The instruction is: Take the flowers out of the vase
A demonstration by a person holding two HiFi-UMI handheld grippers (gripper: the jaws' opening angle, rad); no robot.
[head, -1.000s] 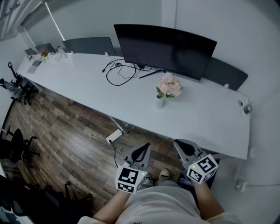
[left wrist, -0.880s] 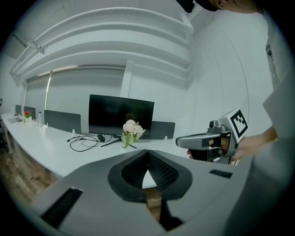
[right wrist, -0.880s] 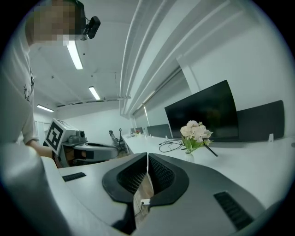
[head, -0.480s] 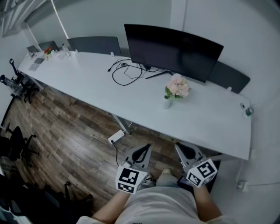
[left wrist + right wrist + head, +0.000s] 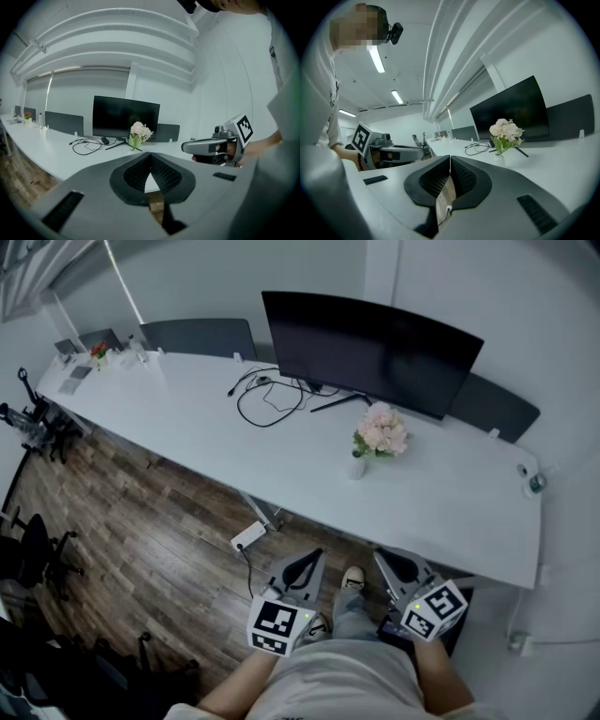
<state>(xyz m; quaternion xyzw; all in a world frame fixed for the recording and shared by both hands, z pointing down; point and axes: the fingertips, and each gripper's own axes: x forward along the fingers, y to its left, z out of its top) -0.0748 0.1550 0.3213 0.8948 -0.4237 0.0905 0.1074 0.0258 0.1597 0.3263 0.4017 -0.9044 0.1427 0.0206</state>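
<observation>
A bunch of pale pink flowers stands upright in a small white vase on the long white desk, in front of the dark monitor. The same flowers show beyond my left gripper, and the flowers with the vase beyond my right. My left gripper and right gripper are both shut and empty, held side by side over the floor, well short of the desk's near edge.
A looped black cable lies on the desk left of the monitor. Grey divider panels line the desk's back edge. Small items sit at the far left end. A power strip lies on the wooden floor under the desk.
The desk, monitor and flowers have shifted slightly right and down in the head view. Both grippers stay shut and side by side. A shoe now shows further forward between them.
</observation>
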